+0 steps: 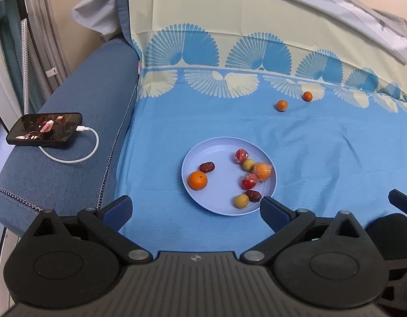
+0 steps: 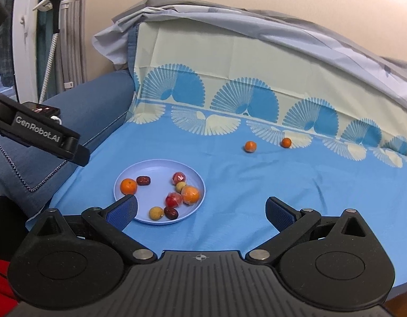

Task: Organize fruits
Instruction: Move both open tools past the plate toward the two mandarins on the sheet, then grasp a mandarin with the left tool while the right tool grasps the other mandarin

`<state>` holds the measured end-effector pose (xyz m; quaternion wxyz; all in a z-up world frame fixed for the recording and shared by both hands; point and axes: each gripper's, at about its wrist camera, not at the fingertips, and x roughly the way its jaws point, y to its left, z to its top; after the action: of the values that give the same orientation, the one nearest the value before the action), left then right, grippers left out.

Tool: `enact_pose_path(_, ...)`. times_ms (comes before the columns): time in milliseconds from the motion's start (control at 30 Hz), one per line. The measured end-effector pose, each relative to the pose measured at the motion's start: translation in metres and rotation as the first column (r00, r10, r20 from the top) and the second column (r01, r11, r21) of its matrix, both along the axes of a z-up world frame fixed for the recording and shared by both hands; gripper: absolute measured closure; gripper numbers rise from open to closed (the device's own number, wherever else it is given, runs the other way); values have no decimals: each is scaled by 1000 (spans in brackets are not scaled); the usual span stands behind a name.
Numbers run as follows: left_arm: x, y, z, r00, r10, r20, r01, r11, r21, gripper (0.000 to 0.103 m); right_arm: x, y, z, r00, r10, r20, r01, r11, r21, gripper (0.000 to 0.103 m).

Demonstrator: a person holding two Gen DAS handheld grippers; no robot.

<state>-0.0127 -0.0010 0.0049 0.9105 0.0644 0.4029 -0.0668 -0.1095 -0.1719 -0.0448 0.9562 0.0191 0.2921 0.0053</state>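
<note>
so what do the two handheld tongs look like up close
Both tongs, left and right, are matte black plastic with ribbed bodies, round side housings, silver pivot rivets and a small crosshair mark. The fingers carry textured blue pads. Seen from the right wrist, the left unit's side reads "GenRobot.AI" in white.

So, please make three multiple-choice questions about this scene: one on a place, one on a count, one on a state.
1. Where does the phone lie?
A. on the plate
B. on the sofa arm
C. on the blue cloth

2. How many small oranges lie on the cloth outside the plate?
A. none
B. two
C. five

3. How do both grippers stand?
A. open and empty
B. shut on a fruit
C. shut on the plate

Answers:
1 B: the phone rests on the sofa arm, its cable plugged in.
2 B: one orange and another orange lie beyond the plate.
3 A: the left gripper and right gripper show wide jaws, nothing between.
</note>
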Motion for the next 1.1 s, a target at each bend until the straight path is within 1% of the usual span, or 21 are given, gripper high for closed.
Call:
enact_pose_path(267, 16, -8, -4, 1000, 6, -19, -5, 1000, 17, 0, 14, -12, -14, 998, -42, -47, 44, 998, 54, 1)
enact_pose_path(433, 30, -15, -10, 999, 6, -49, -6, 1000, 13, 0, 27, -23, -25, 995, -60, -76, 66, 994, 81, 1)
enact_pose_path(633, 65, -44, -17, 997, -34, -70, 36, 999, 36, 0, 47, -55, -35, 988, -141, -65, 145, 988, 56, 1)
enact_pose_path(733, 96, -65, -20, 995, -50, -88, 52, 998, 20, 0, 66, -83, -41, 978, -198, -63, 201, 978, 51, 1)
enact_pose_path(800, 121, -80, -22, 993, -57, -102, 55, 998, -16, 0, 84, -107, -47, 969, -236, -68, 240, 969, 57, 1)
enact_pose_path(867, 148, -99, -24, 993, -65, -98, 61, 997, -49, 0, 108, -133, -53, 962, -264, -72, 269, 961, 70, 1)
enact_pose_path(933, 177, -122, -28, 993, -90, -77, 83, 993, -87, 0, 137, -160, -63, 960, -271, -72, 275, 959, 64, 1)
enact_pose_path(1033, 222, -163, -42, 989, -128, -75, 121, 988, -96, 0, 189, -197, -81, 956, -288, -60, 290, 956, 30, 1)
enact_pose_path(1100, 255, -195, -57, 983, -165, -82, 160, 985, -69, 0, 227, -221, -99, 956, -291, -42, 292, 956, 20, 1)
